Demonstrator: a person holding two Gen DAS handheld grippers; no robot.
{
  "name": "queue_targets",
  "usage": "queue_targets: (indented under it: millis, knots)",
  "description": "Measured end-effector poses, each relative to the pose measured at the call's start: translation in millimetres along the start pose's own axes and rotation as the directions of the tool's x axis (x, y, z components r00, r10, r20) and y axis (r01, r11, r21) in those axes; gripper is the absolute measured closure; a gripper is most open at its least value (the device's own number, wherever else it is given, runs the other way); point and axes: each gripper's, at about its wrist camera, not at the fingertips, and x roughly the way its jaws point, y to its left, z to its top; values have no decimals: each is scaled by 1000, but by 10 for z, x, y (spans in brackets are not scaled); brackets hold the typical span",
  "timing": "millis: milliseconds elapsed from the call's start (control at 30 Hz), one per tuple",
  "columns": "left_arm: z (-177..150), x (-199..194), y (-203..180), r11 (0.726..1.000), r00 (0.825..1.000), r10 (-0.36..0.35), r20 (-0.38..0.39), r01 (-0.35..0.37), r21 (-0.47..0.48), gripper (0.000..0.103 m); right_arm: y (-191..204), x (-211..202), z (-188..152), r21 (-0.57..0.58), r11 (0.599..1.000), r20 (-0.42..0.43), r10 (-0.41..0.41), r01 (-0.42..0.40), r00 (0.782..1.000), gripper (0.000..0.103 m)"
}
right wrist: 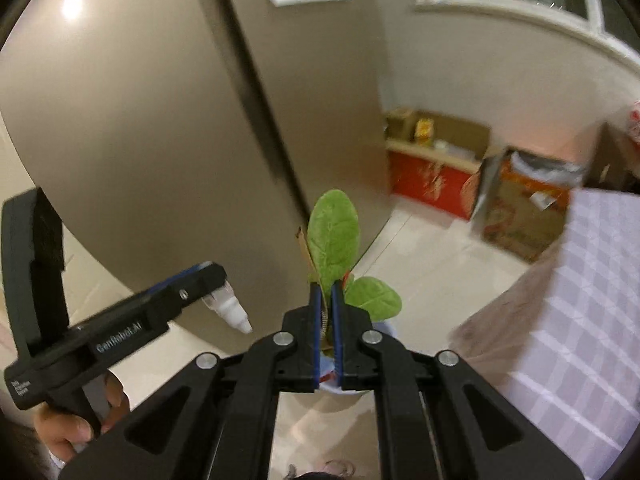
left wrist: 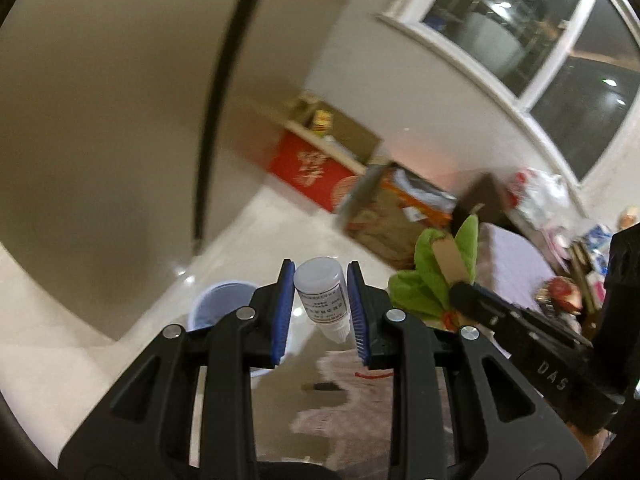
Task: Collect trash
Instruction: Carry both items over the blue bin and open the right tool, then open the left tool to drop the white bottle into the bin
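Note:
My left gripper (left wrist: 320, 308) is shut on a small white plastic dropper bottle (left wrist: 322, 300) with a printed label, nozzle pointing back toward the camera. The bottle also shows in the right wrist view (right wrist: 230, 310), held in the left gripper (right wrist: 208, 280) at the lower left. My right gripper (right wrist: 327, 320) is shut on a bundle of green leaves (right wrist: 334, 236) with a strip of brown cardboard (right wrist: 304, 248). The leaves also show in the left wrist view (left wrist: 430, 276). A pale blue-white bin (left wrist: 218, 304) stands on the floor under the left gripper.
A large beige fridge (right wrist: 140, 140) fills the left. Red and brown cardboard boxes (right wrist: 432, 180) stand along the far wall under a window (left wrist: 520, 40). A table with a checked cloth (right wrist: 592, 300) is at the right, with clutter (left wrist: 568, 240) on it.

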Motion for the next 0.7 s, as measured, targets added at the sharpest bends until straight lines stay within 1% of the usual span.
queue_targets:
  millis: [67, 100, 167, 200, 233, 267, 333, 467, 533, 700]
  knots:
    - [3, 71, 159, 999, 999, 39, -7, -39, -12, 77, 57, 232, -9, 3, 1000, -30, 12, -12, 999, 97]
    - [5, 130, 251, 998, 998, 59, -15, -59, -21, 77, 85, 307, -22, 1, 1000, -30, 11, -11, 999, 95]
    - [-1, 210, 363, 996, 996, 80, -30, -81, -32, 77, 111, 480, -15, 11, 999, -20, 39, -39, 999, 92]
    - [-2, 238, 398, 995, 996, 87, -36, -88, -36, 77, 107, 562, -8, 19, 999, -29, 49, -49, 998, 78]
    - [2, 270, 430, 995, 995, 94, -42, -95, -36, 77, 76, 649, -8, 34, 998, -46, 51, -49, 998, 59]
    - [0, 314, 451, 994, 994, 103, -48, -105, -30, 77, 56, 701, -8, 45, 998, -50, 45, -43, 998, 56]
    - [-21, 372, 456, 994, 992, 110, -57, -111, -22, 77, 61, 741, -45, 51, 998, -54, 35, -32, 998, 56]
    - [-67, 490, 455, 995, 991, 100, -89, -102, -24, 77, 25, 825, -117, 73, 997, -95, 46, -39, 994, 55]
    - [-76, 538, 419, 995, 990, 97, -99, -99, -19, 77, 9, 831, -163, 75, 997, -105, 42, -34, 994, 52]
    - [-116, 613, 368, 996, 989, 87, -120, -88, -9, 77, -1, 797, -234, 71, 997, -105, 12, -4, 994, 51]
